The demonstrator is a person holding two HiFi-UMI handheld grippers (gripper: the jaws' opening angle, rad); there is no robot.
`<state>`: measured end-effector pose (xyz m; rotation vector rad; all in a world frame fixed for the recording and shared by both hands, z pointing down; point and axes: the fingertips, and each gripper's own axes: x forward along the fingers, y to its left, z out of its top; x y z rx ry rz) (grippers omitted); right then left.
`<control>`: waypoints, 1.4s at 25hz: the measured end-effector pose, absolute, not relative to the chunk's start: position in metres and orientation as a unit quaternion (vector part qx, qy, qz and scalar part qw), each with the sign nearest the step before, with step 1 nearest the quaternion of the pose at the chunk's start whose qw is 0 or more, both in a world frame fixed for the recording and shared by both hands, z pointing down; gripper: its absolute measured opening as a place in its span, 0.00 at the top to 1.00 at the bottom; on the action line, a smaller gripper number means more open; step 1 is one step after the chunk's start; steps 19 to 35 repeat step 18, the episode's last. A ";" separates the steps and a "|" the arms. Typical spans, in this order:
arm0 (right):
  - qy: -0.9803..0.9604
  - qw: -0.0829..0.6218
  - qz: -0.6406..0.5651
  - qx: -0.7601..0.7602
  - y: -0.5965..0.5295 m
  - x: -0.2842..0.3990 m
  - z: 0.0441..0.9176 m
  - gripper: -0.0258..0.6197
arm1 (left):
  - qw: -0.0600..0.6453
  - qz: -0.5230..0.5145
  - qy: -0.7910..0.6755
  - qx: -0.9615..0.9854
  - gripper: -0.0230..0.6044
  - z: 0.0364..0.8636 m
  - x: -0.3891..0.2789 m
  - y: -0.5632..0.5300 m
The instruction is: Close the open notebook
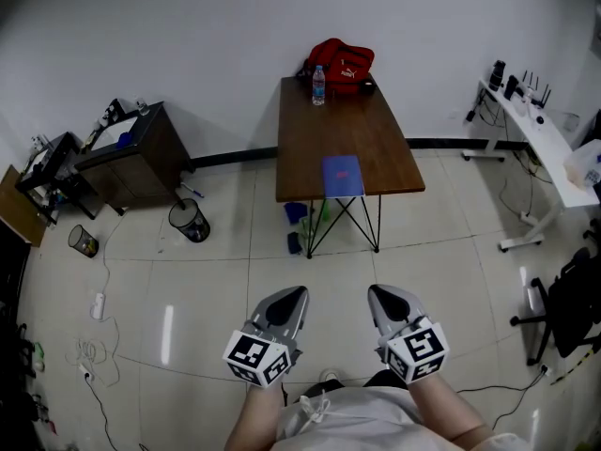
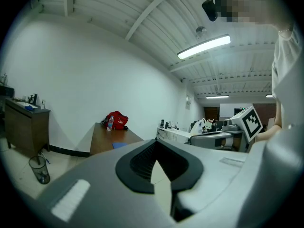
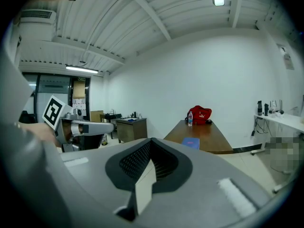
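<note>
The blue notebook (image 1: pixel 342 177) lies flat near the front edge of the brown table (image 1: pixel 310 148), far ahead of me; its cover with a pink label faces up. It also shows small in the left gripper view as the notebook (image 2: pixel 119 145) and in the right gripper view as the notebook (image 3: pixel 191 143). My left gripper (image 1: pixel 300 293) and right gripper (image 1: pixel 375 292) are held side by side low in the head view, well short of the table. The left gripper (image 2: pixel 158 164) and the right gripper (image 3: pixel 144 169) both have their jaws together with nothing between them.
A red bag (image 1: pixel 340 62) and a water bottle (image 1: pixel 318 85) stand at the table's far end. A dark cabinet (image 1: pixel 131 153) and a mesh bin (image 1: pixel 191 221) are at the left, a white desk (image 1: pixel 540 139) and an office chair (image 1: pixel 573 299) at the right. Cables (image 1: pixel 94 350) lie on the floor.
</note>
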<state>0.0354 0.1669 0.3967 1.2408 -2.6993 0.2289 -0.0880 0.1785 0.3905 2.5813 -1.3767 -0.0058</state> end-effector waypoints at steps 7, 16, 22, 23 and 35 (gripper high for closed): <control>-0.905 0.081 0.064 0.412 0.163 0.038 0.391 0.95 | 0.098 -0.008 -0.463 0.881 0.95 0.383 -0.083 0.175; -0.906 0.083 0.053 0.411 0.158 0.039 0.386 0.95 | 0.065 -0.039 -0.429 0.900 0.95 0.362 -0.070 0.174; -0.907 0.084 0.053 0.409 0.156 0.039 0.386 0.95 | 0.056 -0.033 -0.426 0.902 0.95 0.360 -0.067 0.174; -0.907 0.084 0.053 0.409 0.156 0.039 0.386 0.95 | 0.056 -0.033 -0.426 0.902 0.95 0.360 -0.067 0.174; -0.907 0.084 0.053 0.409 0.156 0.039 0.386 0.95 | 0.056 -0.033 -0.426 0.902 0.95 0.360 -0.067 0.174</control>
